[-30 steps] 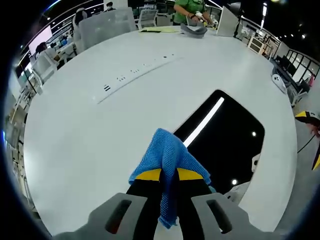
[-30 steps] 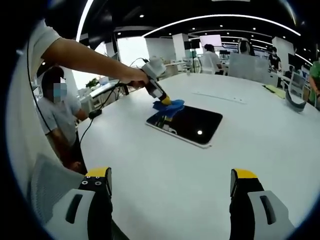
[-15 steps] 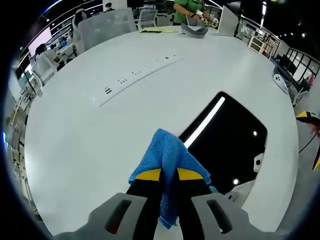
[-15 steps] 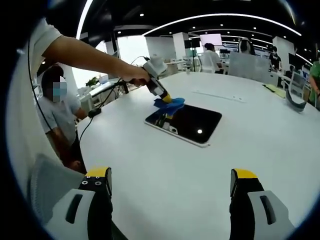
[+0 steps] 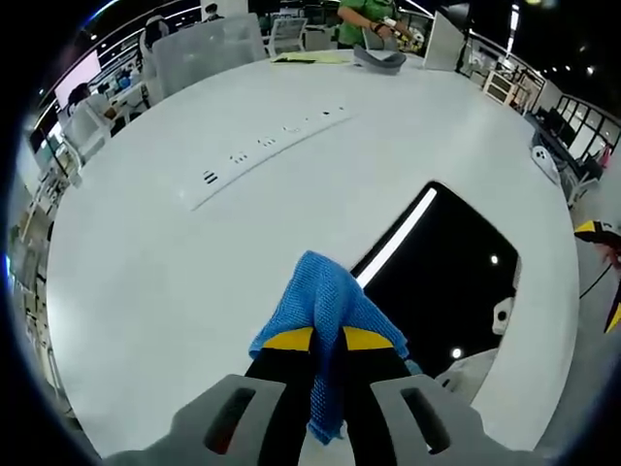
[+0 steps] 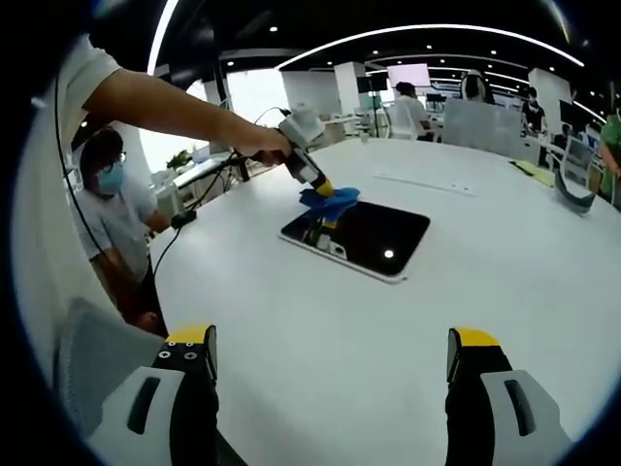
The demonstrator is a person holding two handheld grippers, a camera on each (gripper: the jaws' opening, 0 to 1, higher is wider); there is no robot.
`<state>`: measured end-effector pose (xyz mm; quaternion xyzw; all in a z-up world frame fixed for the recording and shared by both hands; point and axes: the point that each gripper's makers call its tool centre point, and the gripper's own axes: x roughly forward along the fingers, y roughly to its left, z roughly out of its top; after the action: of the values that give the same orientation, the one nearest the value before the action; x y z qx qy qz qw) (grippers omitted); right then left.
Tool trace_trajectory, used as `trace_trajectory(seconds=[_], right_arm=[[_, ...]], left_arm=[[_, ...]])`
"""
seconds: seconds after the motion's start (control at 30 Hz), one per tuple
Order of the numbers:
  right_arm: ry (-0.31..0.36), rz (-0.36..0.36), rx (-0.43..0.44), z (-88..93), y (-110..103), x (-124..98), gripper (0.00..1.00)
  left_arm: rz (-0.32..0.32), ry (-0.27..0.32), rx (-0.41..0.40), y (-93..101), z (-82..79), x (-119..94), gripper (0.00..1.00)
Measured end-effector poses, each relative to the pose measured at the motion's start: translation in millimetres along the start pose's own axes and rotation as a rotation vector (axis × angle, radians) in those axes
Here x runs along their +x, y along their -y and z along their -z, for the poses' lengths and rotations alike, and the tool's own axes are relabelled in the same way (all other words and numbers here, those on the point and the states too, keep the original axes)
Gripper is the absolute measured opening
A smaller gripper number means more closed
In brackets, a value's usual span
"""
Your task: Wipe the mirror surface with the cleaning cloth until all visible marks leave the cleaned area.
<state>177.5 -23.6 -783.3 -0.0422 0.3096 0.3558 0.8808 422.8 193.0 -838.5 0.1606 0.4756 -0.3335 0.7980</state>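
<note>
A long power strip lies on the white worktop toward 11 o'clock; grey chairs and a green-shirted person sit beyond, near 12.

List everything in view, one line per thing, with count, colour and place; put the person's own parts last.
Mirror: one, dark reflective with pale edge, flat on the table.
Cleaning cloth: one, blue, clamped in the left gripper at the mirror's corner.
Table: one, white, round, under everything.
Power strip: one, white, long, on the table beyond the mirror.
Chairs: several, grey-white, at the far table edge.
Bystanders: several around the room; one in a mask stands beside the table.
Left gripper: one, black and yellow, shut on the cloth.
Right gripper: one, black and yellow, open above bare table.
</note>
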Motion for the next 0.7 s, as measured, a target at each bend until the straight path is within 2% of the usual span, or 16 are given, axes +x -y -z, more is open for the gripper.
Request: trace_trajectory(seconds=[0.43, 0.7], right_arm=[[-0.003, 0.002, 0.003, 2.2, 0.5, -3.0, 0.99], [-0.002, 0.005, 0.004, 2.7, -0.4, -4.4, 0.99]], left_arm=[[-0.008, 0.010, -0.015, -0.8, 0.0, -0.4, 0.08], [-0.013, -0.004, 0.005, -0.9, -0.6, -0.5, 0.08]])
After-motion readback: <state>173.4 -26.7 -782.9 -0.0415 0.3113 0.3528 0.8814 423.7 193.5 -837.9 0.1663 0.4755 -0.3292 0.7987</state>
